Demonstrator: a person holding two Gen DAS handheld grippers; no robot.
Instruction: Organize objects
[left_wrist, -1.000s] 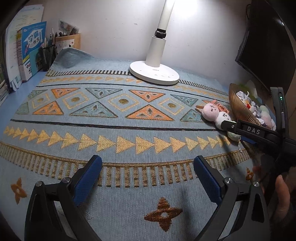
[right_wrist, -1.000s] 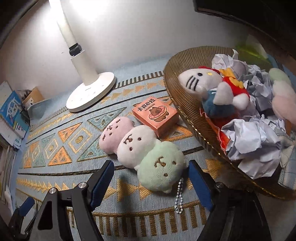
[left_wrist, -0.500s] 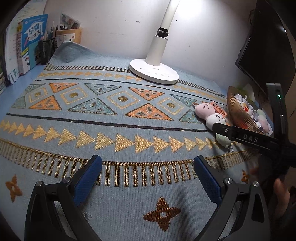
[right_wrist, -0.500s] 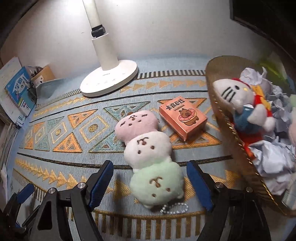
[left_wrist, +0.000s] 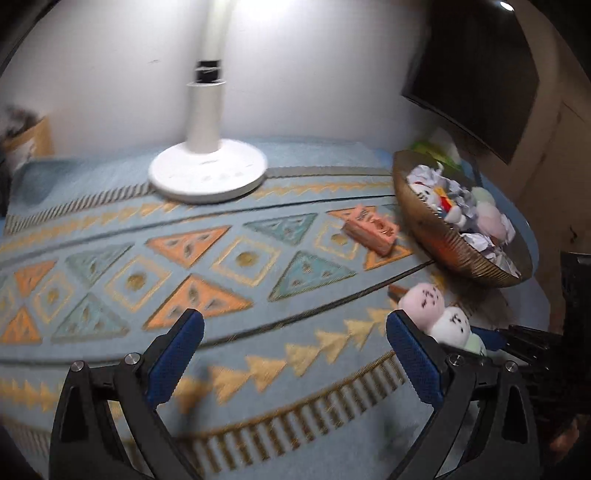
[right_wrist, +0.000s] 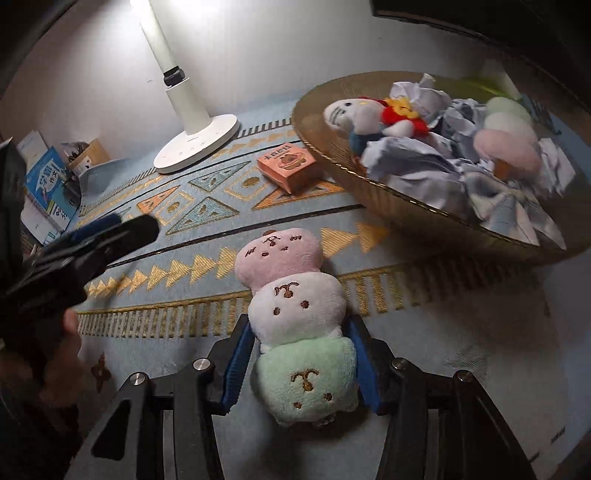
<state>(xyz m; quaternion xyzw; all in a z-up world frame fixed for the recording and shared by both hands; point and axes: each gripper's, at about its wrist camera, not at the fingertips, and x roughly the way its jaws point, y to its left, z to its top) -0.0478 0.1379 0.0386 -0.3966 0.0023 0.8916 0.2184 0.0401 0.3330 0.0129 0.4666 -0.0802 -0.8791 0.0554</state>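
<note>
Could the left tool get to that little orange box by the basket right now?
Probably yes: the left tool is open and empty, and only bare patterned cloth lies between it and the orange box, which lies apart from the basket.

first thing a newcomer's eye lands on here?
The three-ball plush, pink, white and green, lying on the patterned blue mat with the right claw just closed around its green end. Next, the woven basket at right, heaped with crumpled paper and soft toys, and the orange box just beside it. The left claw is open over bare mat.
</note>
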